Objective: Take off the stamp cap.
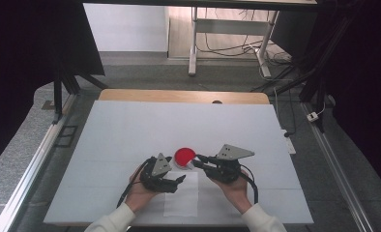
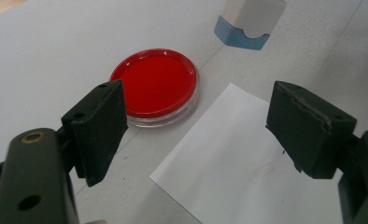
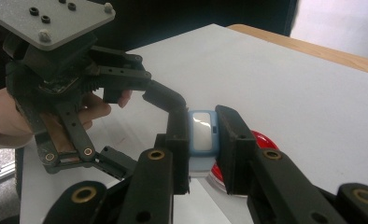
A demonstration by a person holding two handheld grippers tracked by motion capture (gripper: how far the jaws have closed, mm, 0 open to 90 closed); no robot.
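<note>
Both grippers low over the white table (image 1: 130, 125), close to the red dish (image 1: 184, 155).

From above I see my left gripper (image 1: 178, 180) over the left edge of a white paper sheet (image 1: 181, 200), the right gripper (image 1: 198, 161) just right of the red dish, with something pale at its tips that I can't make out. Beyond the table's wooden far edge, cables (image 1: 227, 48) lie on the floor around a white frame.
</note>
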